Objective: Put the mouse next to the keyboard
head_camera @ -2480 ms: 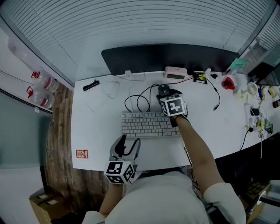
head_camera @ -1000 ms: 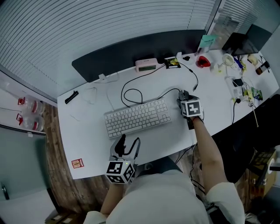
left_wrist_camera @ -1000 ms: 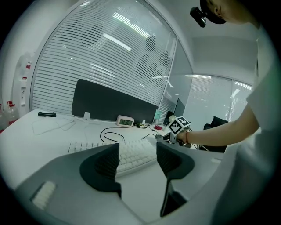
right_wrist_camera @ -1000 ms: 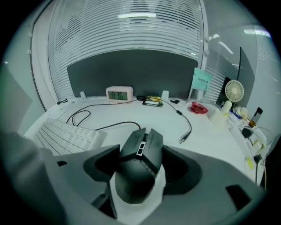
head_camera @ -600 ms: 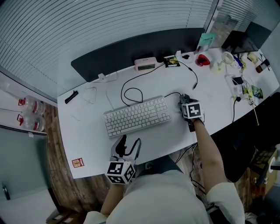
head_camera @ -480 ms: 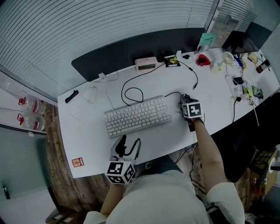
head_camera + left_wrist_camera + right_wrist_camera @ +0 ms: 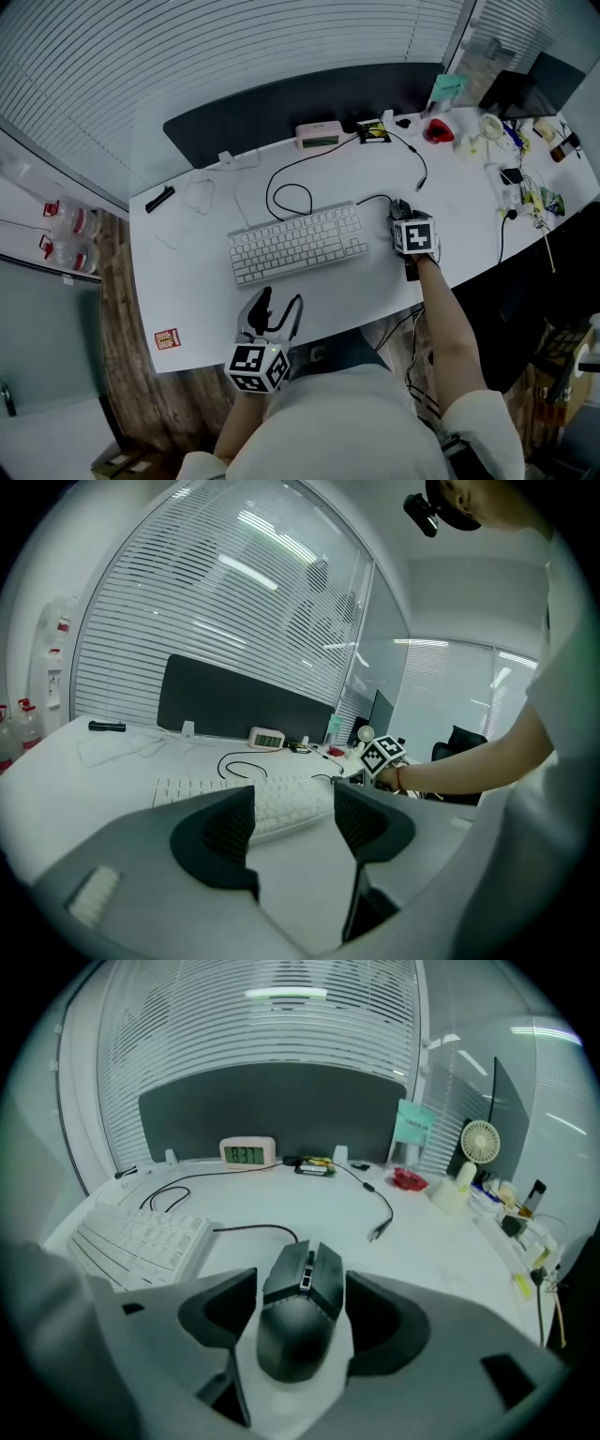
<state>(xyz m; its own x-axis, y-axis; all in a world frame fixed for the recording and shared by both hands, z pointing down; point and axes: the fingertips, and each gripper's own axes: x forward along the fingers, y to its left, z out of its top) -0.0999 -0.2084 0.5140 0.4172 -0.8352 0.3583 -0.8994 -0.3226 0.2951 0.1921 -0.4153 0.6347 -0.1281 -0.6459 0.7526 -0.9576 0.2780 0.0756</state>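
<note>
A white desk [image 7: 192,281] seen from above, with a person working a gripper in each hand; a couple of seconds ago the right gripper [image 7: 405,217] had the mouse [image 7: 298,1326] out beyond the far edge of the keyboard [image 7: 298,243], by the looped cable [image 7: 281,192]; now gripper and mouse sit at the keyboard's right end, where they have stayed for the last half second. The mouse rests on the desk just beside that right end, not touching it; its long axis runs straight along the line of the gripper, with the buttons and wheel pointing away from the person, toward the dark panel [image 7: 281,112] at the back of the desk; its cable leaves the nose and curves left behind the keyboard. The right gripper's jaws are closed in against the mouse's two sides. The left gripper [image 7: 292,822] hangs over the near edge of the desk in front of the keyboard; its jaws stand apart with nothing between them.
</note>
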